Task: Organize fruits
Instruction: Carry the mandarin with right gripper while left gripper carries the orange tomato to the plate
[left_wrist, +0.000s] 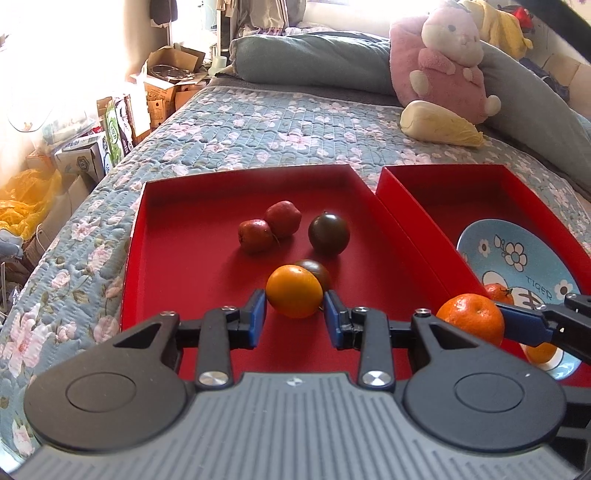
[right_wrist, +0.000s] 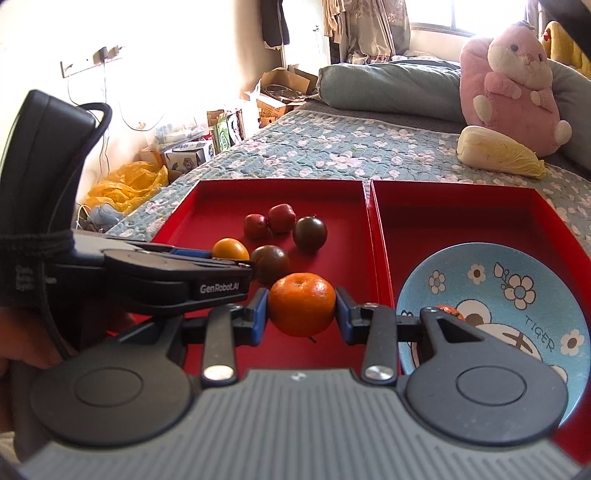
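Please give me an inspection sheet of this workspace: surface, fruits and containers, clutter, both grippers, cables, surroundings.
Surface: floral quilt on a bed.
Job's things: left red tray holds two red fruits and two dark tomatoes; right red tray holds a blue plate with a mandarin.
Clutter: cabbage, pink plush.
Grippers: left gripper around a yellow-orange fruit, contact unclear; right gripper shut on an orange mandarin.
Cables: black cable at the left gripper; wall wires.
Surroundings: boxes, yellow bag.
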